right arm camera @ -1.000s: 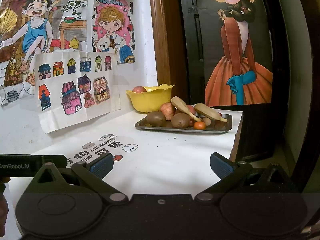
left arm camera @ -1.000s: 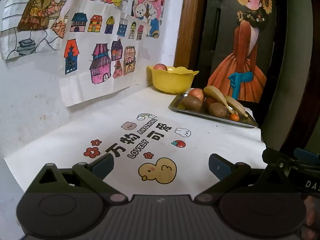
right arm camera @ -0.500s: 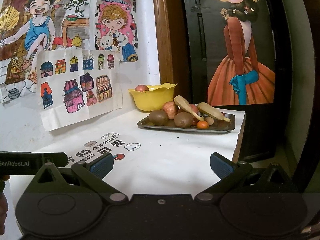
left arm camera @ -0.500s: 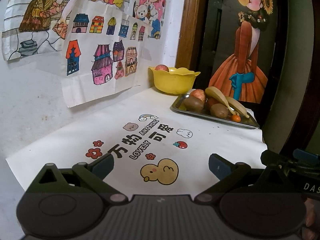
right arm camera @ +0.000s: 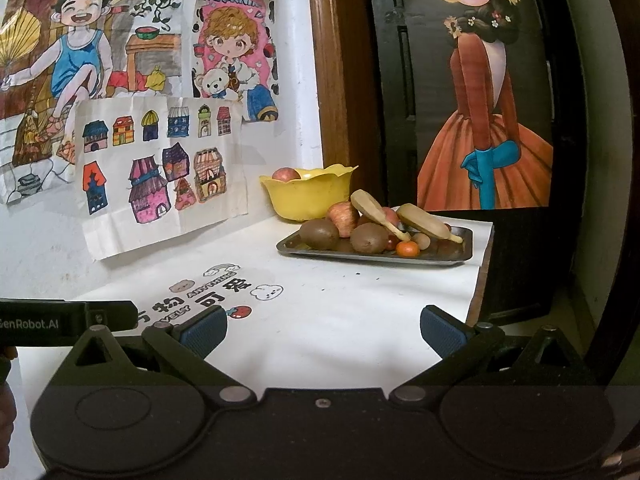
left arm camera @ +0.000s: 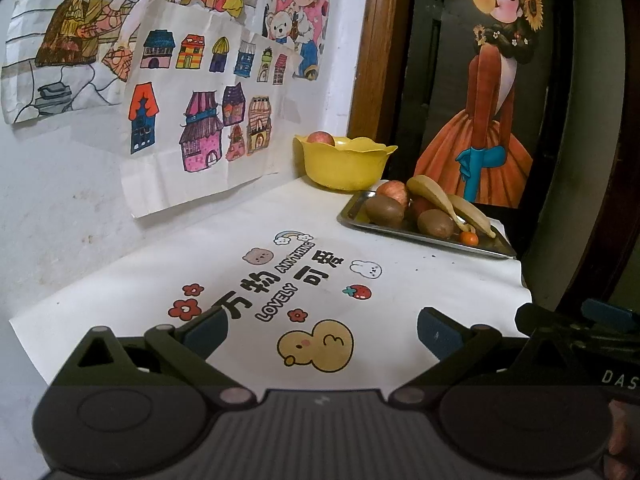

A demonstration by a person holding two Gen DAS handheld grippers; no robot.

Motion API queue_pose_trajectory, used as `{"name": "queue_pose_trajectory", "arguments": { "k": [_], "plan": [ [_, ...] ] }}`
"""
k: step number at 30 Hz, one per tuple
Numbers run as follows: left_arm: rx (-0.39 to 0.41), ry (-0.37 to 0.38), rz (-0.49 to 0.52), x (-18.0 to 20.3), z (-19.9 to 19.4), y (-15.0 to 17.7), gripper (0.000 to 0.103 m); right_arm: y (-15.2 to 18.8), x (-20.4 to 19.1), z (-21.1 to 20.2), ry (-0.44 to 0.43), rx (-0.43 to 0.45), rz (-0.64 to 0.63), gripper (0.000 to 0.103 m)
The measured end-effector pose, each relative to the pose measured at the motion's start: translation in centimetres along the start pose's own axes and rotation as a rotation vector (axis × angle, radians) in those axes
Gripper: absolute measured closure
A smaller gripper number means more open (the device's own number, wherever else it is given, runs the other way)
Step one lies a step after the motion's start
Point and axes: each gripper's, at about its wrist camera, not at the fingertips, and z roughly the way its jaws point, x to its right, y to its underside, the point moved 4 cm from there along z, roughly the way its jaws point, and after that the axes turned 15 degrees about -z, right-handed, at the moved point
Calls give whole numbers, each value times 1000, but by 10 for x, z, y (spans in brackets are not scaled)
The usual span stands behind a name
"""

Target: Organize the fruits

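A metal tray (left arm camera: pixel 486 247) (right arm camera: pixel 460 258) at the table's far right holds two brown kiwis (left arm camera: pixel 385 210) (right arm camera: pixel 319 234), red apples (left arm camera: pixel 393 192) (right arm camera: pixel 343 218), two bananas (left arm camera: pixel 434 196) (right arm camera: pixel 370 208) and a small orange (left arm camera: pixel 468 238) (right arm camera: pixel 408 249). Behind it stands a yellow bowl (left arm camera: pixel 344 164) (right arm camera: pixel 308 196) with one apple (left arm camera: pixel 320 138) (right arm camera: pixel 286 174) inside. My left gripper (left arm camera: pixel 322 330) is open above the printed table cover, well short of the tray. My right gripper (right arm camera: pixel 324 330) is open too, with nothing between its fingers, over the white cover near the front.
A white printed cover (left arm camera: pixel 312 280) spreads over the table. Drawings (left arm camera: pixel 200 120) hang on the wall at the left. A dark door with a painted figure (right arm camera: pixel 488 120) stands behind the tray. The table's right edge (right arm camera: pixel 482 276) drops off beside the tray.
Both views have shifted slightly: the tray and bowl sit a little further right and higher in frame. Both grippers stay open and nothing on the table has moved.
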Motion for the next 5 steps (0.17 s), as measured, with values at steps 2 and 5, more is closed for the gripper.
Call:
{"name": "queue_pose_trajectory", "arguments": {
  "k": [2,5],
  "plan": [
    [0,2,0,0,0,0,0,0,0,1,-3,-1,-3,1],
    [-2,1,-4,-1,1,1,0,1,0,3,-8,-7,-3,1]
  ]
}}
